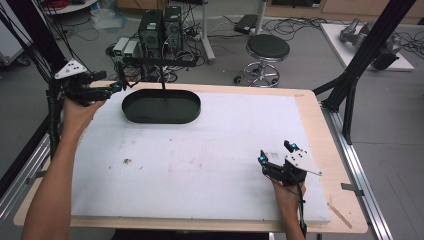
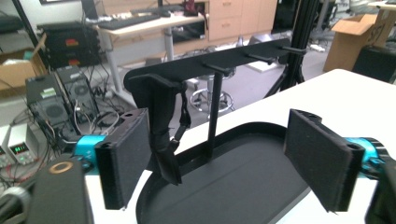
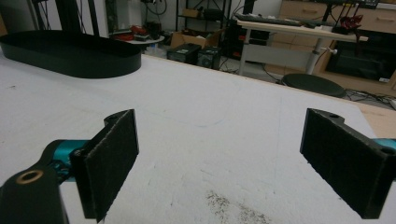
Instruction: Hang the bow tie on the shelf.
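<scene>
1. Your left gripper (image 2: 224, 163) was held at the far left end of the rack (image 2: 215, 65), with its jaws spread wide and nothing pinched between them.
2. The black strap (image 2: 163, 126) hung from the left peg of that rack, above the left end of the black oval tray (image 1: 161, 107); it was just in front of the left jaw, and I could not tell whether it touched it.
3. The strap looked soft and light (a limp piece of fabric with a small buckle), so I judged it would fold and swing when you took it.
4. The best place to hold it seemed the thick upper part near the peg, not the loose tail.
5. Your right gripper (image 3: 219, 163) rested low over the white table (image 1: 200, 160), jaws spread, empty.
</scene>
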Motion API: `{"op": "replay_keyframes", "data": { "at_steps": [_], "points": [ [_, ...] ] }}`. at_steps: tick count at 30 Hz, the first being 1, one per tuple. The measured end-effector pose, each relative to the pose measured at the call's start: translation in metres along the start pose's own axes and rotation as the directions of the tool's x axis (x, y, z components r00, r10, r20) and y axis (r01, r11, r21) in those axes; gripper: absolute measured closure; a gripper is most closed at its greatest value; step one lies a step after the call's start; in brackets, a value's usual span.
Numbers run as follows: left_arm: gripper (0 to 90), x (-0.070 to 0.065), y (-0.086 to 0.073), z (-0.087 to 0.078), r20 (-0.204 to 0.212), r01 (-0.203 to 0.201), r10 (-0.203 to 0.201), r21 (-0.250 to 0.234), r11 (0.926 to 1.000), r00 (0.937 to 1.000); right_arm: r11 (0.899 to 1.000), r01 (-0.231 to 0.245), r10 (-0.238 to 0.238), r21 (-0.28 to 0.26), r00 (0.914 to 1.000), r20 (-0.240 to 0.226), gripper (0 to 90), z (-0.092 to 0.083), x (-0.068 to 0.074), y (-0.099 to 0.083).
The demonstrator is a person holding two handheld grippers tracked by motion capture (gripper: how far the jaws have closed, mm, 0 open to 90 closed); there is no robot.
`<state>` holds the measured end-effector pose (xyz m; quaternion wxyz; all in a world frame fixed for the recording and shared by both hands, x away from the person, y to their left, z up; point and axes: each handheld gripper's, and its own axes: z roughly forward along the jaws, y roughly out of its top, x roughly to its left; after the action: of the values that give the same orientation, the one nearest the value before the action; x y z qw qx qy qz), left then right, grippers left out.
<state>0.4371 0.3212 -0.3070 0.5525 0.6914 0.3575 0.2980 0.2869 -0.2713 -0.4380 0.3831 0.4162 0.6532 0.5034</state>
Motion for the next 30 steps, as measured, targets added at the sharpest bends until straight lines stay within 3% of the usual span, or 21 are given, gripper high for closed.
{"op": "replay_keyframes", "data": {
  "at_steps": [10,19,24,30],
  "points": [
    [16.7,-0.025,-0.009,-0.029,-0.008,-0.023,0.023,-0.087,0.9960,0.9997,1.000,0.001,-0.001,0.003,1.0000,0.005,10.8,0.000,0.001,0.000],
    [15.4,-0.050,-0.037,-0.048,0.015,-0.002,0.005,-0.141,0.9900,0.9999,1.000,0.002,-0.002,0.004,1.0000,0.007,10.8,-0.001,0.001,0.000],
    [14.8,-0.060,-0.054,-0.056,0.007,0.000,0.001,-0.145,0.9895,1.0000,1.000,0.000,0.000,0.004,1.0000,0.006,10.8,-0.001,0.001,0.000],
    [14.6,-0.069,-0.073,-0.063,0.011,0.033,-0.031,-0.145,0.9890,0.9995,1.000,0.002,-0.002,0.005,1.0000,0.005,10.8,-0.001,0.001,0.000]
  ]
}}
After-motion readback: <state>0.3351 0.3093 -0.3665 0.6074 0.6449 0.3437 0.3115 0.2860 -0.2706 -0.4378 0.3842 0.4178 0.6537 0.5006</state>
